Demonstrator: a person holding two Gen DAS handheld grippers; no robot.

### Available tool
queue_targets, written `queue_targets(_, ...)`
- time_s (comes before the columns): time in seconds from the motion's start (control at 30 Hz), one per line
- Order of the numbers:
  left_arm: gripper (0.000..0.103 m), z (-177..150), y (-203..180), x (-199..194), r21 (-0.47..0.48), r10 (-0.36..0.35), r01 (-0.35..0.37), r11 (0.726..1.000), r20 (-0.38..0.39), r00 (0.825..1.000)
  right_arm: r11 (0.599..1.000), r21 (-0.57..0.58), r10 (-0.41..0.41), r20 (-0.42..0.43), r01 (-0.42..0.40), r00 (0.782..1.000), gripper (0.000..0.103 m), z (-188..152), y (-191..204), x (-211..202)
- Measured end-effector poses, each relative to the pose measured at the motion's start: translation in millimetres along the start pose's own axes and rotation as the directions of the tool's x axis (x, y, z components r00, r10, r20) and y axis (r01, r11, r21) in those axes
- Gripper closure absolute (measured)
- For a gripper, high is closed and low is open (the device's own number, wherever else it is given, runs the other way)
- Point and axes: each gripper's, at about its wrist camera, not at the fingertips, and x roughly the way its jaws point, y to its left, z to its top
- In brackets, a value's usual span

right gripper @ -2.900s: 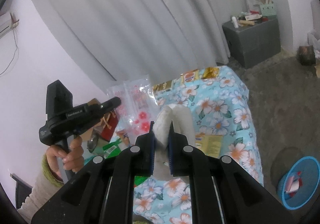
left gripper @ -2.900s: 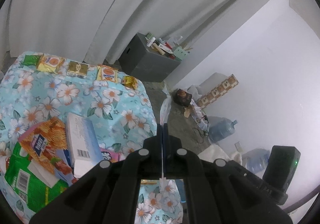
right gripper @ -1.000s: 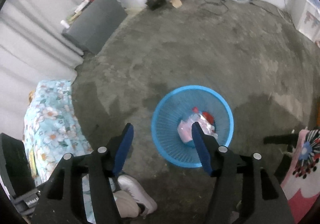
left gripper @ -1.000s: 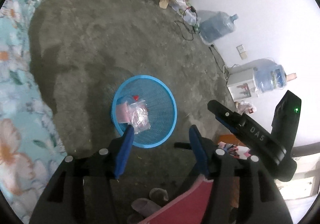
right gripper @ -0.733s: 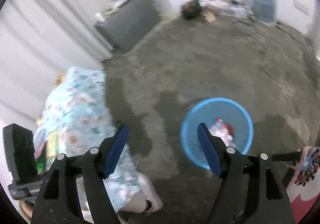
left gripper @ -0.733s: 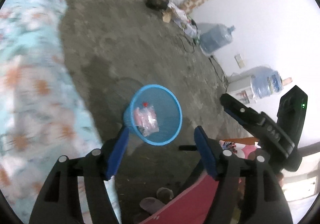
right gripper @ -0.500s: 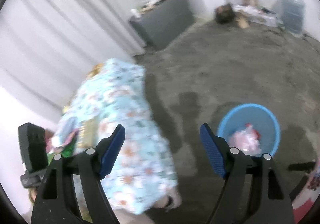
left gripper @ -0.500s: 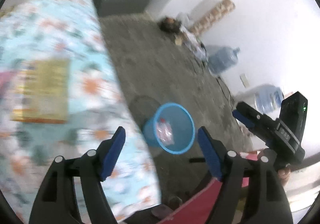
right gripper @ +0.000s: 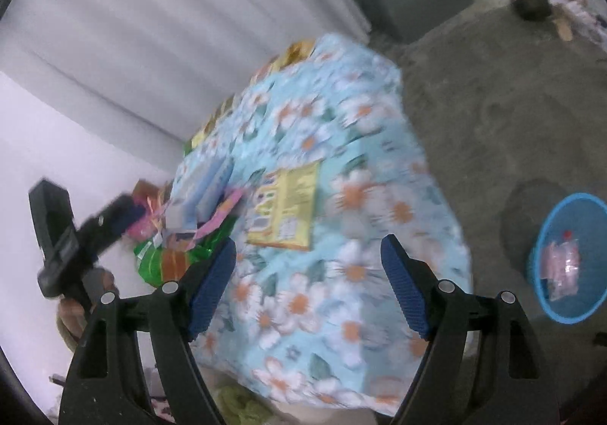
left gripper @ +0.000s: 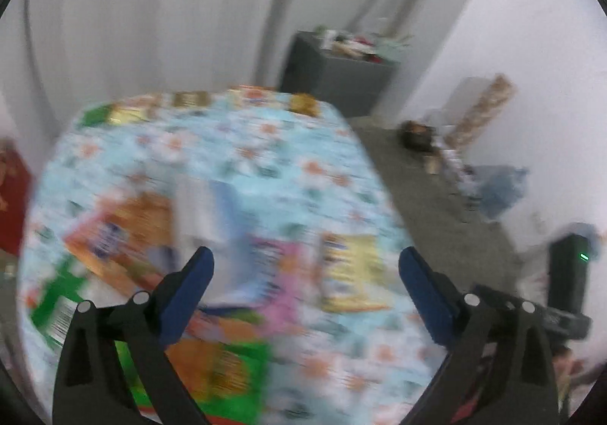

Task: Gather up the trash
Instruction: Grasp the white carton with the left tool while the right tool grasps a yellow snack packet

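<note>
Left gripper (left gripper: 305, 269) jaws opening, empty; right gripper (right gripper: 308, 261) released; motion blur smears wrappers (left gripper: 351, 271) on the surface (right gripper: 353, 197)

My left wrist camera looks down over the flowered worktop (left gripper: 265, 159) toward the curtain (left gripper: 132, 26), smeared by blur. My right wrist camera views the same worktop from its corner, facing the floor and blue basket (right gripper: 592, 208). Both share the yellow packet (left gripper: 353, 273).
</note>
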Motion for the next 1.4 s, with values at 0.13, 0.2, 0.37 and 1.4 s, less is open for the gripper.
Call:
queue_targets(0.13,0.007,17.9,29.4,32.0,-0.004,0.077,-0.078,0.997,-0.098,0.992,1.000,0.011,-0.005,-0.037,0.005,0.999,0.028,3.6,7.6,30.2)
queue_targets(0.2,0.007,24.1,42.2,50.7,-0.034,0.083,-0.089,0.995,-0.161,0.984,1.000,0.023,0.000,-0.053,0.002,0.999,0.028,6.9,8.3,41.2)
queue_targets(0.37,0.007,20.4,55.6,84.4,-0.048,0.135,-0.152,0.987,-0.256,0.957,0.998,0.054,0.017,-0.092,-0.012,0.996,0.028,11.5,2.9,64.2)
queue_targets(1.4,0.020,22.5,60.4,122.2,0.046,0.222,-0.221,0.974,-0.354,0.908,0.993,0.111,0.071,-0.179,-0.052,0.981,0.065,20.2,-3.0,120.7)
